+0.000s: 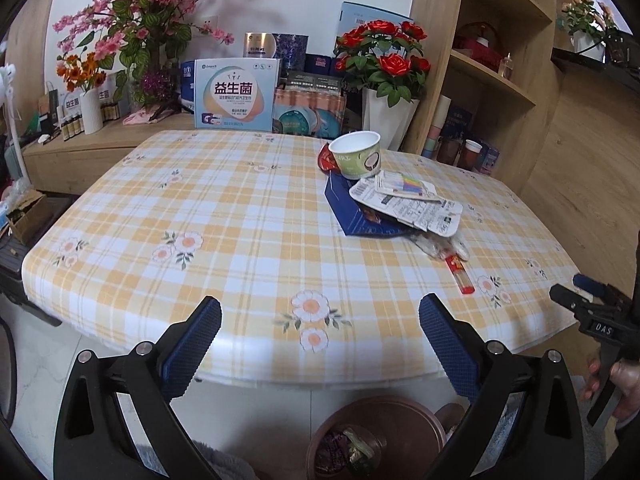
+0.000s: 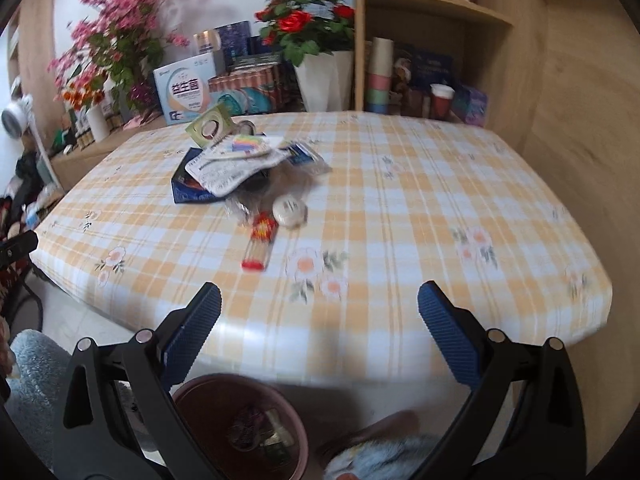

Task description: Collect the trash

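Both the left tongs [image 1: 320,312] and right tongs [image 2: 319,300] hang apart and empty over the near edge of the surface [image 1: 240,216]. The trash pile [image 1: 394,200], topped by a paper cup [image 1: 357,154], lies toward the far right corner, a red wrapper [image 2: 259,246] just beside it. A brown bin [image 1: 380,436] stands on the floor below the near edge.

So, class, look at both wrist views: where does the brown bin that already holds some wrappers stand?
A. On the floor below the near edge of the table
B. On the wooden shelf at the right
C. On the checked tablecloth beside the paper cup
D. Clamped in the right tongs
A: the brown bin sits on the floor under the table's near edge, with both tongs open and empty.
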Action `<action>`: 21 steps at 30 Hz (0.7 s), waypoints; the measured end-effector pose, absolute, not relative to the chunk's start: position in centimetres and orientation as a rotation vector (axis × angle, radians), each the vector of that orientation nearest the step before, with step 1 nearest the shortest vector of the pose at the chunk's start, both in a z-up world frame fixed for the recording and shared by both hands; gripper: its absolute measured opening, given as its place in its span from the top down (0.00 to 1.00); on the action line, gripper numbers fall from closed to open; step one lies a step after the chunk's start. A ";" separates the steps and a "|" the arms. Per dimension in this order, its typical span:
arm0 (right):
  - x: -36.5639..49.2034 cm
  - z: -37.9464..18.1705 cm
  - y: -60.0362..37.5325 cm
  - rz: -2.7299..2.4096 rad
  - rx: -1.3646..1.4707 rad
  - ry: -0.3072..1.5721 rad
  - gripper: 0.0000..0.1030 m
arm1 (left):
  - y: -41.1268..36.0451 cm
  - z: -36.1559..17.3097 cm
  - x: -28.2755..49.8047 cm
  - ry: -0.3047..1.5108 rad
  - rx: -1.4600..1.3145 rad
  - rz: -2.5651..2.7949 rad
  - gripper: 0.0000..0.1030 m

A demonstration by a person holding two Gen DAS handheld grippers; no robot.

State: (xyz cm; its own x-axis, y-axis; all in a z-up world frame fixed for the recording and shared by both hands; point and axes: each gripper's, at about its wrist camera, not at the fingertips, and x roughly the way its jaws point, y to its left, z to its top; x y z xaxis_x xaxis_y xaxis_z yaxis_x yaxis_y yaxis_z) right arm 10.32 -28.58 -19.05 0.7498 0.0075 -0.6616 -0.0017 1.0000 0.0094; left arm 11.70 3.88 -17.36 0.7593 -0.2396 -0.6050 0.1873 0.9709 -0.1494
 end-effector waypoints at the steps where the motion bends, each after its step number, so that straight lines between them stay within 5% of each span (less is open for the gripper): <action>1: 11.4 -18.7 -28.3 0.025 -0.012 0.723 0.06 | 4.0 -17.2 12.4 0.667 -0.084 -0.238 0.06; 10: 23.4 -16.4 -24.1 0.245 -0.258 0.703 0.06 | 4.2 -15.4 19.4 0.648 -0.068 -0.278 0.06; 21: 36.5 -21.3 -19.1 0.491 -0.525 0.894 0.06 | 4.0 -16.8 26.4 0.682 -0.069 -0.285 0.06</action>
State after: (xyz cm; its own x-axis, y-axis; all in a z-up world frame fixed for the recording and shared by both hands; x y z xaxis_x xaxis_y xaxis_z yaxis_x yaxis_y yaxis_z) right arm 36.49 -19.14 -21.31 0.5342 0.1796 -0.8260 -0.6002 0.7687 -0.2210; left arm 26.42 4.04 -16.84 0.7393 -0.2823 -0.6113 0.2376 0.9588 -0.1555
